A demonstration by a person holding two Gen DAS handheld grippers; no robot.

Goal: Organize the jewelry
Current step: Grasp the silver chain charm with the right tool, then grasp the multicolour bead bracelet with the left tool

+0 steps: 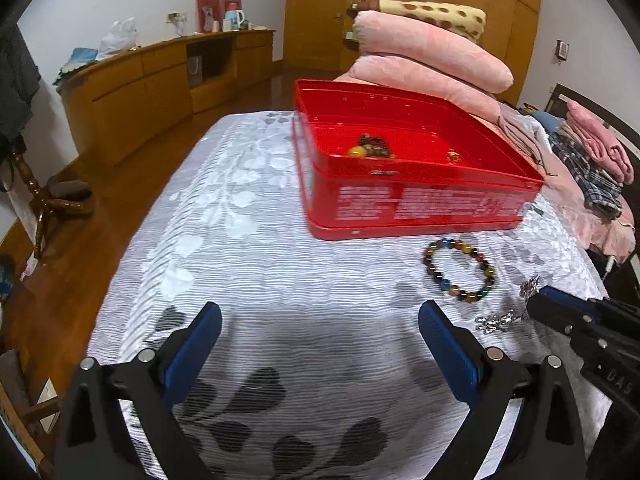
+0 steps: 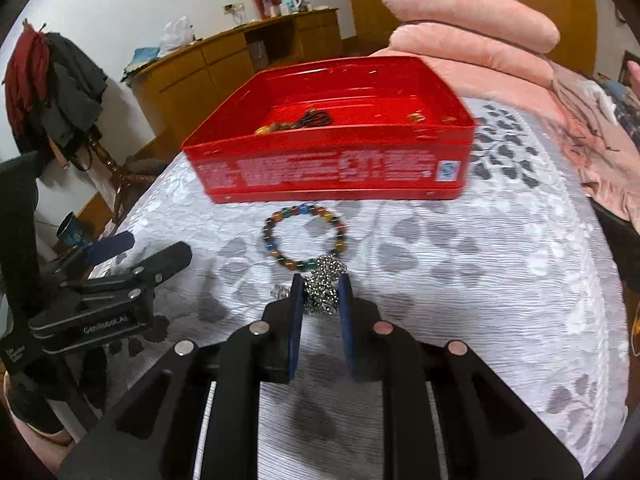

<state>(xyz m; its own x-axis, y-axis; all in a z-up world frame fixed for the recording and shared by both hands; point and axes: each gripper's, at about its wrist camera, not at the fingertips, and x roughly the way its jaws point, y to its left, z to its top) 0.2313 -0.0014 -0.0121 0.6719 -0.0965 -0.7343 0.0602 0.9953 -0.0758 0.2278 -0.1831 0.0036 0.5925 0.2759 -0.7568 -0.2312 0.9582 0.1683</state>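
An open red tin box (image 1: 420,196) (image 2: 328,168) stands on the white patterned cloth and holds some beaded pieces (image 1: 370,148) (image 2: 296,122). A multicoloured bead bracelet (image 1: 460,270) (image 2: 304,236) lies on the cloth just in front of the box. My right gripper (image 2: 323,294) is shut on a silver chain (image 2: 325,284) (image 1: 496,322) beside the bracelet; it shows at the right edge of the left wrist view (image 1: 548,300). My left gripper (image 1: 320,320) is open and empty over the cloth, left of the bracelet.
Folded pink pillows and blankets (image 1: 432,52) (image 2: 472,32) lie behind the box. Folded clothes (image 1: 592,160) sit at the far right. A wooden sideboard (image 1: 160,84) and a coat stand (image 2: 52,88) stand on the wooden floor to the left.
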